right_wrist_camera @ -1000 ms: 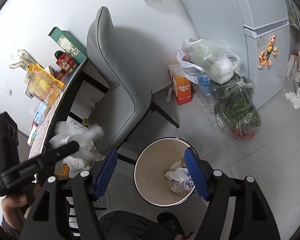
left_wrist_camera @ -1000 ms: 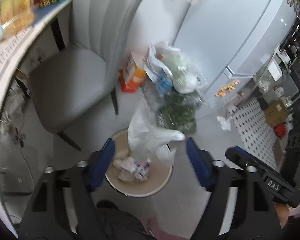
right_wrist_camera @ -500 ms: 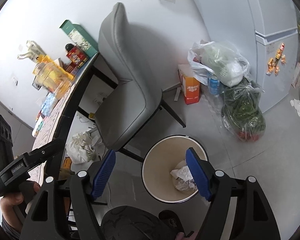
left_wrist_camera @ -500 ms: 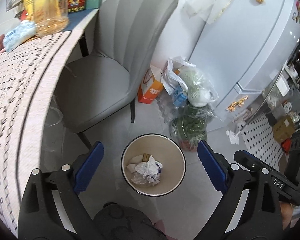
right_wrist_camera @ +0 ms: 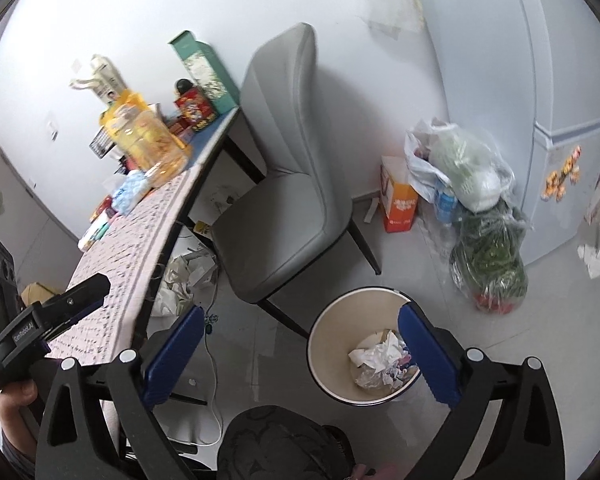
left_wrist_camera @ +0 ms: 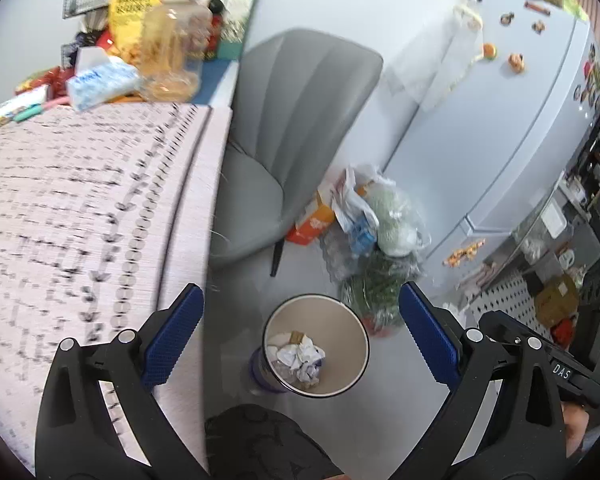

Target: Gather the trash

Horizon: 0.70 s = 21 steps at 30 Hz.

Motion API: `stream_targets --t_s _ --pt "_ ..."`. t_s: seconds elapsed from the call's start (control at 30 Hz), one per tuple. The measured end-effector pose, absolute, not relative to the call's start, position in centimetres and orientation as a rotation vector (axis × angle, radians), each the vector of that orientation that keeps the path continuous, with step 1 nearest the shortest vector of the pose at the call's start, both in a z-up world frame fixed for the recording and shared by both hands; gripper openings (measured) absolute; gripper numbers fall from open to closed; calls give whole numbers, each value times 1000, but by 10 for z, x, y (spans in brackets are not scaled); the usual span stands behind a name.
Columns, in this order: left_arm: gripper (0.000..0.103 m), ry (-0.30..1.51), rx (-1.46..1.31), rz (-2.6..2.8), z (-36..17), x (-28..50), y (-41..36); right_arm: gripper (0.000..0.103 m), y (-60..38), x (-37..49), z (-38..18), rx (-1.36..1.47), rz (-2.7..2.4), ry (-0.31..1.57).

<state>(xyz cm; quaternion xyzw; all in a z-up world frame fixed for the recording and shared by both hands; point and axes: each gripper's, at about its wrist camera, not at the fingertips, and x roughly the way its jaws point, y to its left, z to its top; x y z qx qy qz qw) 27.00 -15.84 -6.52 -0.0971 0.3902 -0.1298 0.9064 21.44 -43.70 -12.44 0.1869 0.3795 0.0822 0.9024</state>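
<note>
A round beige trash bin stands on the floor with crumpled paper and plastic trash inside; it also shows in the right wrist view. My left gripper is open and empty, high above the bin and beside the table edge. My right gripper is open and empty, above the floor beside the bin. The left gripper's body shows at the left in the right wrist view.
A table with a patterned pink cloth is at the left, cluttered at the far end with an oil bottle, a tissue pack and boxes. A grey chair, grocery bags, an orange box and a fridge stand behind the bin.
The plastic bag that the left gripper held over the bin a second ago now lies in the bin. The left gripper has opened wider and risen to table height. The right gripper rose slightly.
</note>
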Motion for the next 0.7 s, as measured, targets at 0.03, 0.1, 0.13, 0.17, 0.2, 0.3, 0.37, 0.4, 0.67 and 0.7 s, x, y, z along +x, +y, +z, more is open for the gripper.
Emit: stream_targets --t_s 0.03,0.1,0.13,0.17,0.2,0.3,0.37,0.4,0.67,0.7 --pt "97 793 -208 -262 -61 265 -152 95 -432 212 -119 375 174 780" --pt "97 772 -224 -254 -53 256 -141 95 -423 208 -108 350 183 771" --pt "97 760 -233 -248 -49 250 -135 95 -417 205 -102 334 188 765" --pt "97 748 -240 -242 -45 244 -127 95 -412 203 -97 321 193 760" --pt "97 737 -245 -237 -41 238 -122 95 -406 200 -90 306 194 755" --pt "97 709 -251 -226 -29 221 -107 95 -393 191 -75 279 205 739" --pt "97 688 -255 -214 -23 209 -98 95 -383 185 -66 262 217 727" --pt "97 680 -257 -210 -21 204 -95 95 -377 181 -62 250 224 722" --pt "97 626 -273 -162 -1 157 -65 95 -342 155 -38 171 270 701" --pt "97 618 -273 -153 2 150 -62 95 -338 151 -35 161 280 696"
